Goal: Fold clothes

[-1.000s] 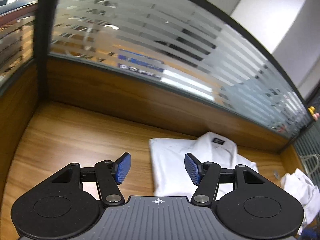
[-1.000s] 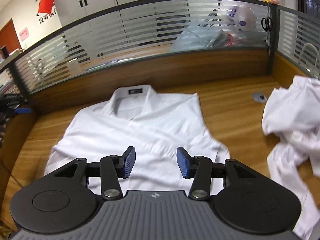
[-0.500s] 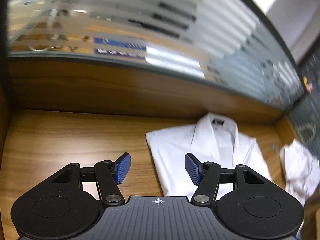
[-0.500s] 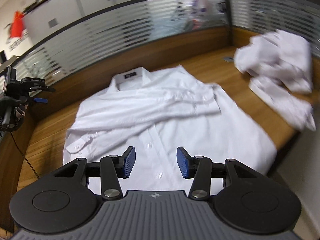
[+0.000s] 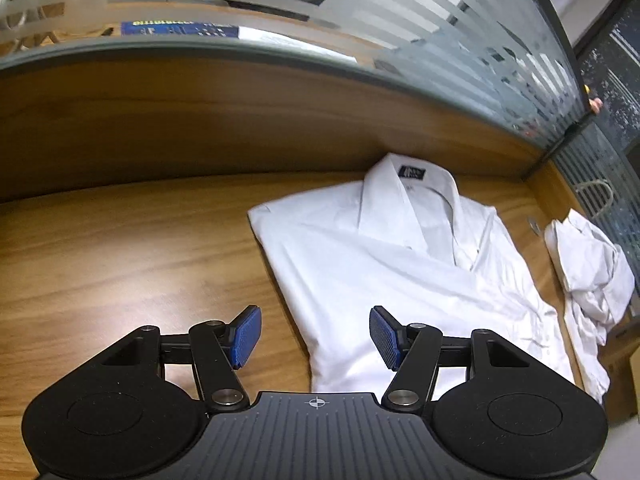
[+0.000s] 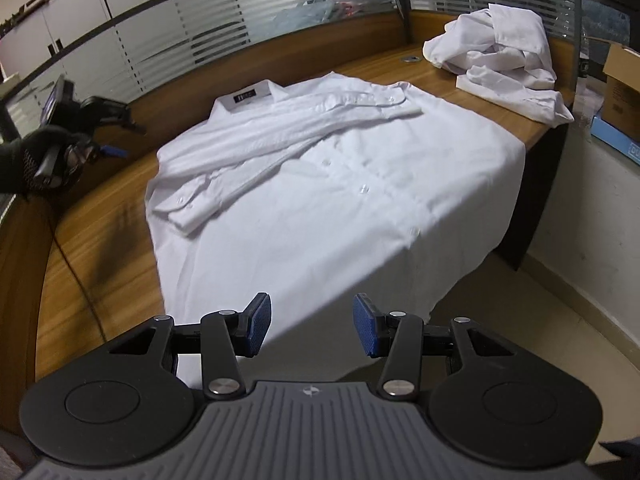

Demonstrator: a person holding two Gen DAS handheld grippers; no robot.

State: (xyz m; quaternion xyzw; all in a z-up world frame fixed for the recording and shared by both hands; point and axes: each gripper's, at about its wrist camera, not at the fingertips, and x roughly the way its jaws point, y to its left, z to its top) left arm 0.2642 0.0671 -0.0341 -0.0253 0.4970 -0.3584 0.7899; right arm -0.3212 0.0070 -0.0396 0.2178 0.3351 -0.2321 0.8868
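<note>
Your white dress shirt (image 6: 332,184) is lying face up on the wooden desk (image 5: 120,248), collar toward the frosted glass partition (image 5: 360,32), with one sleeve (image 6: 280,136) folded across the chest and its cuff ending near the shirt's side edge. The hem end hangs off the desk's front edge, so you can't see the bottom of it.

The neck label (image 5: 412,172) is a small dark patch with pale print, but it's too small and soft to read in either view. Behind the glass in your left wrist view there's a blue strip with yellowish lettering (image 5: 180,30), also unreadable through the frosting. Off to the right sits a cardboard box (image 6: 620,88) on something blue with a bit of print at the picture's edge, cut off so no luck there either.

A second crumpled white shirt (image 6: 504,56) is heaped near the desk's far corner, well apart from the flat one.

Your left gripper (image 5: 316,338) hovers over the shirt's side edge, fingers spread fairly wide, nothing between them. Your right gripper (image 6: 312,324) is out past the hanging hem, fingers parted and empty too. In the right wrist view your gloved left hand (image 6: 28,164) shows at the picture's edge, blurry and partly cropped.
</note>
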